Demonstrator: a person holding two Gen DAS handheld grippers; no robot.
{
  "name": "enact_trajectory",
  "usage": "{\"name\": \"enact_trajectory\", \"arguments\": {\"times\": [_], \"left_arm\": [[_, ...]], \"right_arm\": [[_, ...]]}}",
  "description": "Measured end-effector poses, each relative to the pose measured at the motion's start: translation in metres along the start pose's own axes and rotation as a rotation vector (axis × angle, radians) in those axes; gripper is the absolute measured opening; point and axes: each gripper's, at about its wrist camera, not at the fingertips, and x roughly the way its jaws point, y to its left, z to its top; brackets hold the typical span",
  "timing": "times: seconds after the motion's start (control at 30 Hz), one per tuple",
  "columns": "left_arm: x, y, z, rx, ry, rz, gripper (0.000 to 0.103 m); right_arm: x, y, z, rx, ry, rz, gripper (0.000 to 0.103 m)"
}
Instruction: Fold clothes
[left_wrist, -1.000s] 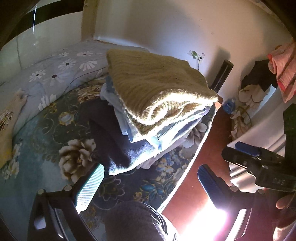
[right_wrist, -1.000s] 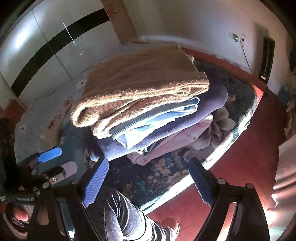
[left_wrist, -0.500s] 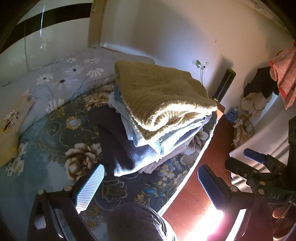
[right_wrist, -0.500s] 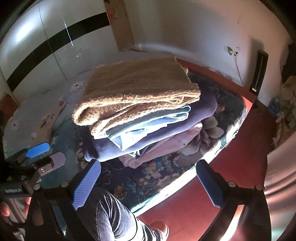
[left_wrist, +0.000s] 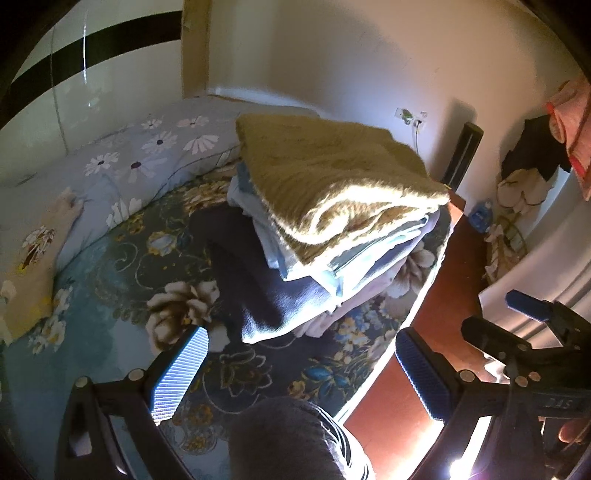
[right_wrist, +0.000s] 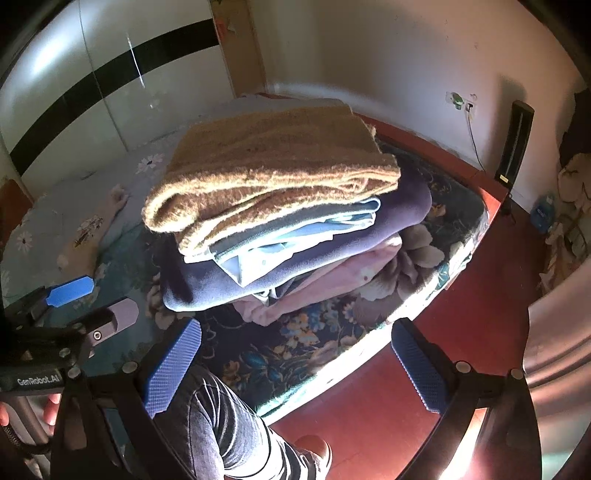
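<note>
- Floral bed (left_wrist: 122, 280) under us, folded stack (right_wrist: 280, 221) sitting near its corner edge.
- Tan knit (left_wrist: 332, 177) tops that stack.
- Left gripper (left_wrist: 299, 373) and right gripper (right_wrist: 295, 365): both spread wide, holding nothing.

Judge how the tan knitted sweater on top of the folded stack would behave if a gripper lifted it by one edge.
The tan sweater looks thick and fuzzy, so it would probably drape and unfold, not lift flat. Its coarse knit likely grips the pads well. Resting on smoother light blue clothes, it might slide when pushed.
</note>
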Motion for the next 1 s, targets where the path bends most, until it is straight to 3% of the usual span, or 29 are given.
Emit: {"name": "enact_trajectory", "arguments": {"times": [0.2, 0.47, 1.0], "left_arm": [[0.012, 0.004, -0.008, -0.003, 0.028, 0.036, 0.103], [0.027, 0.006, -0.021, -0.010, 0.082, 0.031, 0.103], [0.022, 0.013, -0.020, -0.041, 0.046, 0.052, 0.103]], "right_arm": [[0.007, -0.002, -0.006, 0.009, 0.019, -0.006, 0.103], [0.016, 0.000, -0.011, 0.013, 0.039, -0.017, 0.103], [0.018, 0.003, -0.013, 0.006, 0.049, -0.012, 0.103]]}}
